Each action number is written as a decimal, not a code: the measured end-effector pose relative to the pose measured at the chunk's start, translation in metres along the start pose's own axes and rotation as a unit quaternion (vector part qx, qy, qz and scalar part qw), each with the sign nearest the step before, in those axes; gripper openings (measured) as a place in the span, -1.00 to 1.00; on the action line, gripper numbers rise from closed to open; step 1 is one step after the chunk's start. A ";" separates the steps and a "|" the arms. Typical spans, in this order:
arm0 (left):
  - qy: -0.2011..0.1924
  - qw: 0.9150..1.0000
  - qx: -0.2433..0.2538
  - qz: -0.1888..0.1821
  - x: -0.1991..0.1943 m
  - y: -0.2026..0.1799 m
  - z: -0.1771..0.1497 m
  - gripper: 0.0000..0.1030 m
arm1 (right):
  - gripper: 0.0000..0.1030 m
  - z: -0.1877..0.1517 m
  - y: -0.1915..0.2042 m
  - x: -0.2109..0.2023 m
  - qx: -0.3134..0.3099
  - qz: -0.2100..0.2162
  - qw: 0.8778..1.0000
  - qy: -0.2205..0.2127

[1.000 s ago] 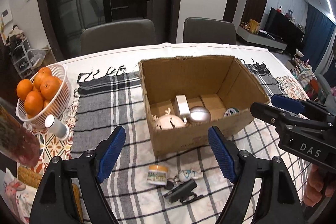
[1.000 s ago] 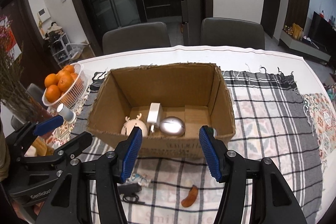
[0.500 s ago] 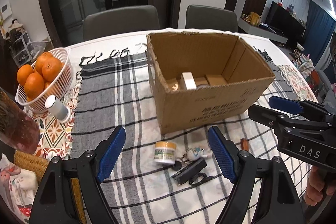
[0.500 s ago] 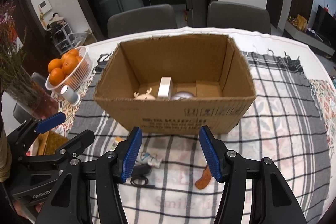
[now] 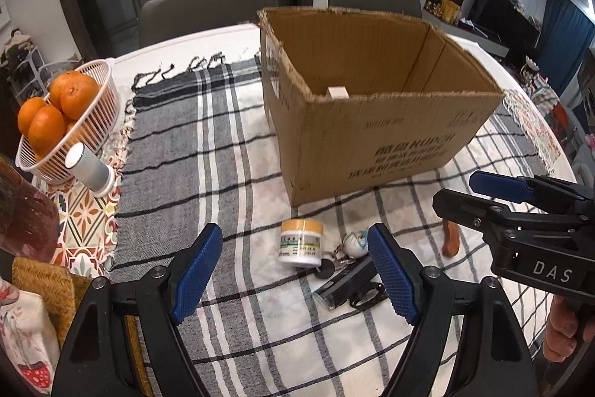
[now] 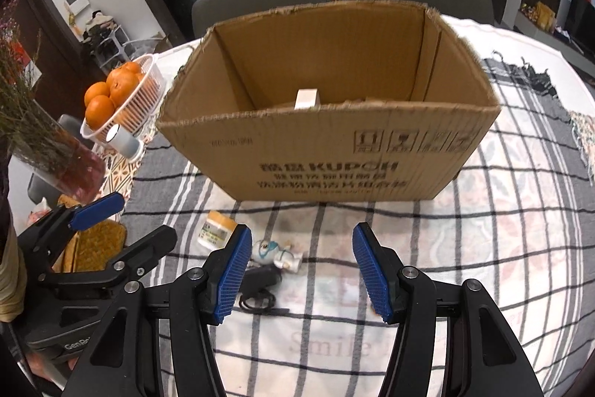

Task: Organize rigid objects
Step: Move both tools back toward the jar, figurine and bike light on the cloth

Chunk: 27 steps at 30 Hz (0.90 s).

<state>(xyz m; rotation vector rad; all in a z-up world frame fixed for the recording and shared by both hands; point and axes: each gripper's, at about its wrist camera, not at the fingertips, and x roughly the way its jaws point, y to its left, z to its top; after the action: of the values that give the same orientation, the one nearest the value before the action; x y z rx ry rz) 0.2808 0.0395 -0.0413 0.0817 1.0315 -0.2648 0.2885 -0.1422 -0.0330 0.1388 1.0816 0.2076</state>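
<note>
At left, a ribbed white basket (image 5: pixel 108 88) sat near the surface (image 5: pixel 178 58) edge. The corrugated cardboard box (image 5: pixel 372 151) stood centre, with a round jar (image 5: pixel 300 242), keychain figure (image 5: pixel 355 244) and black clip (image 5: pixel 347 285) on open checked cloth (image 5: pixel 230 173) before it. The left gripper (image 5: pixel 295 276) and right gripper (image 6: pixel 297 270) hovered agape, empty.

Both grippers have descended toward the cardboard box (image 6: pixel 327 121). The left gripper (image 5: pixel 293 270) and right gripper (image 6: pixel 297 272) now sit lower in front of its near wall. That wall now hides most of the contents; only a white block (image 6: pixel 306 98) shows above the rim. The small jar (image 5: pixel 300 242) appears closer.
</note>
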 end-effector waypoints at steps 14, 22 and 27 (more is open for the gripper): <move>0.047 0.998 0.029 -0.038 0.036 -0.002 -0.009 0.50 | 0.13 -0.014 -0.004 0.041 0.039 0.052 0.996 0.055; 0.066 0.995 0.030 -0.064 0.055 0.000 -0.009 0.42 | 0.13 -0.019 -0.007 0.071 0.080 0.106 0.987 0.090; 0.084 0.993 0.017 -0.079 0.067 0.005 -0.010 0.38 | 0.13 -0.017 -0.004 0.085 0.090 0.109 0.985 0.101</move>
<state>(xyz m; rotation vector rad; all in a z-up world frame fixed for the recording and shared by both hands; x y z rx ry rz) 0.3066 0.0337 -0.1040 0.0543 1.2026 -0.4259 0.3121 -0.1265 -0.1147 0.4065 1.2882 0.3252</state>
